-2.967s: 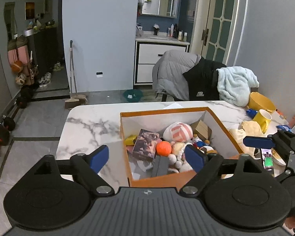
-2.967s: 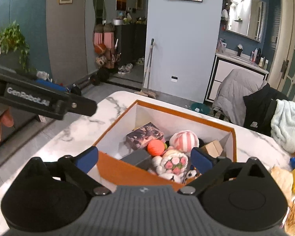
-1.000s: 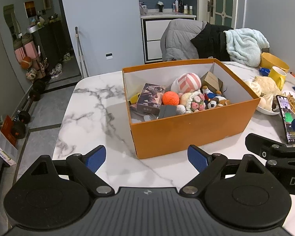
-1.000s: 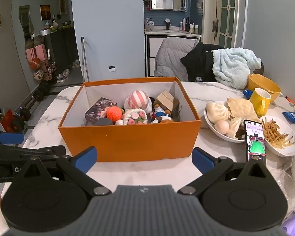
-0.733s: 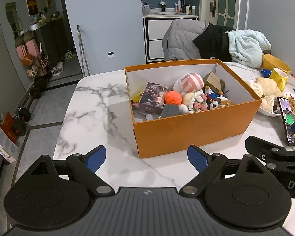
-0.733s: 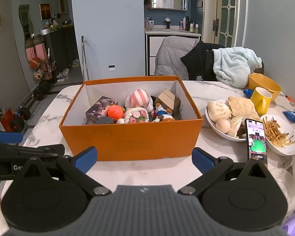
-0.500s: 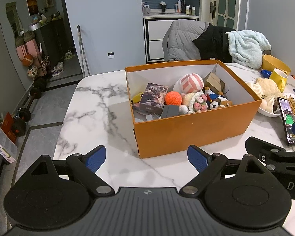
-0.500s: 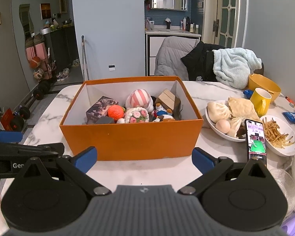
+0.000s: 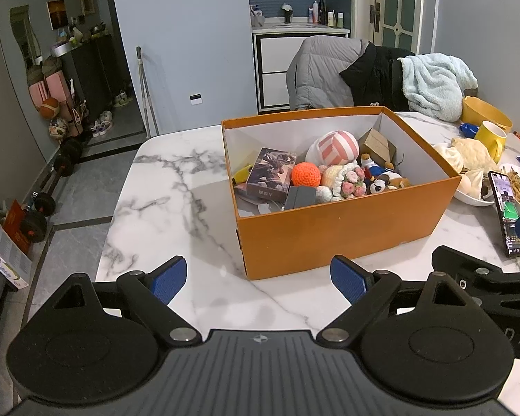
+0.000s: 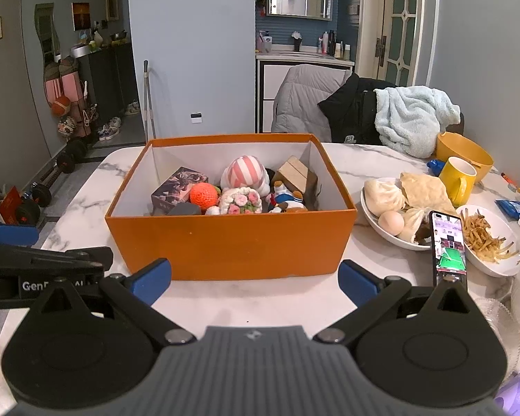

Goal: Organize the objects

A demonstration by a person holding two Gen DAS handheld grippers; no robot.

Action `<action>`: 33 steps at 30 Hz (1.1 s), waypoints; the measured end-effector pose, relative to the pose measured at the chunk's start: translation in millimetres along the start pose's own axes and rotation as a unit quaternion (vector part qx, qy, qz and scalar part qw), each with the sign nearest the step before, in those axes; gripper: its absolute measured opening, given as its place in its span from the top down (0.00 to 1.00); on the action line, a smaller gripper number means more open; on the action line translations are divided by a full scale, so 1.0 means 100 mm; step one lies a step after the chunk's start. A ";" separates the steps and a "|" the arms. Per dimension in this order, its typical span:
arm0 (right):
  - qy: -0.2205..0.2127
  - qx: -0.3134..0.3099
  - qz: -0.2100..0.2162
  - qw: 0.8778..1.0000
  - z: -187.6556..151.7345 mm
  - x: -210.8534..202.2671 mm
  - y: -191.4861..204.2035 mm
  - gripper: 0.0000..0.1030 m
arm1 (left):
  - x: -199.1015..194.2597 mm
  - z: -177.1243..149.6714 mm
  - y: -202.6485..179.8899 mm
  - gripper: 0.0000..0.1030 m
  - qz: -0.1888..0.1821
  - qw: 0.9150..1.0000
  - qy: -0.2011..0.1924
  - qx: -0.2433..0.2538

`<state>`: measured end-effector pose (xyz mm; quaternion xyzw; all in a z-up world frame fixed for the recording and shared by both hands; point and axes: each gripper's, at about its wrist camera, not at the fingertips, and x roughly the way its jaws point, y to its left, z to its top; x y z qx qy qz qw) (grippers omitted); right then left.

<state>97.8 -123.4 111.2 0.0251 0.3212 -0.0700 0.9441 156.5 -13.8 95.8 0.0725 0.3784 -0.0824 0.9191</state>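
Both tongs have pulled back from over the box (image 10: 230, 242), which now sits on the counter (image 9: 163, 187) straight ahead. The left tongs (image 9: 260, 279) and right tongs (image 10: 254, 282) are wide open, holding nothing. The right tongs face the box's long side squarely.

Bare marble table (image 9: 176, 187) fills left and lower centre of the left wrist view: open passage up to the orange box (image 9: 343, 228). Box is open-topped, floor crowded: card box (image 9: 270, 175), orange ball (image 9: 305, 174), striped ball (image 9: 336, 147), plush toys; only small free pocket at its near-left corner. Right of box is blocked in the right wrist view: bun plate (image 10: 391, 215), phone (image 10: 449, 246), fries dish (image 10: 488, 239), yellow mug (image 10: 458, 176). Narrow strip of table free along the box's front.
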 end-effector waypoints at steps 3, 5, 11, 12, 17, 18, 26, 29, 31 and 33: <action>0.000 0.001 0.000 1.000 0.00 0.00 0.00 0.01 | -0.01 0.00 0.00 0.00 0.000 1.000 0.000 0.001; 0.000 0.001 0.000 1.000 0.00 0.00 0.00 0.01 | -0.01 0.00 0.00 0.00 0.001 1.000 0.000 0.001; 0.000 0.000 0.001 1.000 0.01 -0.01 0.01 0.01 | -0.01 0.00 0.00 0.00 0.001 1.000 -0.001 0.001; 0.000 0.000 0.001 1.000 0.01 -0.01 0.01 0.01 | -0.01 0.00 0.00 0.00 0.001 1.000 -0.001 0.001; 0.001 -0.001 0.002 1.000 0.01 -0.01 0.02 0.01 | -0.01 0.00 0.01 0.00 0.000 1.000 -0.001 0.001; 0.000 -0.001 0.002 1.000 0.01 -0.02 0.03 0.01 | -0.01 0.00 0.00 0.00 0.000 1.000 -0.001 0.001; 0.000 -0.003 0.002 1.000 0.01 -0.03 0.04 0.01 | -0.01 0.00 0.00 0.00 0.001 1.000 -0.001 0.002; 0.000 -0.003 0.002 1.000 0.01 -0.03 0.04 0.01 | -0.01 0.00 0.00 0.00 0.001 1.000 -0.001 0.001; 0.000 -0.002 0.002 1.000 0.01 -0.03 0.04 0.01 | -0.02 0.00 0.01 0.00 0.000 1.000 -0.004 0.003; 0.000 -0.002 0.004 1.000 0.00 -0.03 0.03 0.01 | -0.03 0.00 0.02 0.00 -0.001 1.000 -0.007 0.005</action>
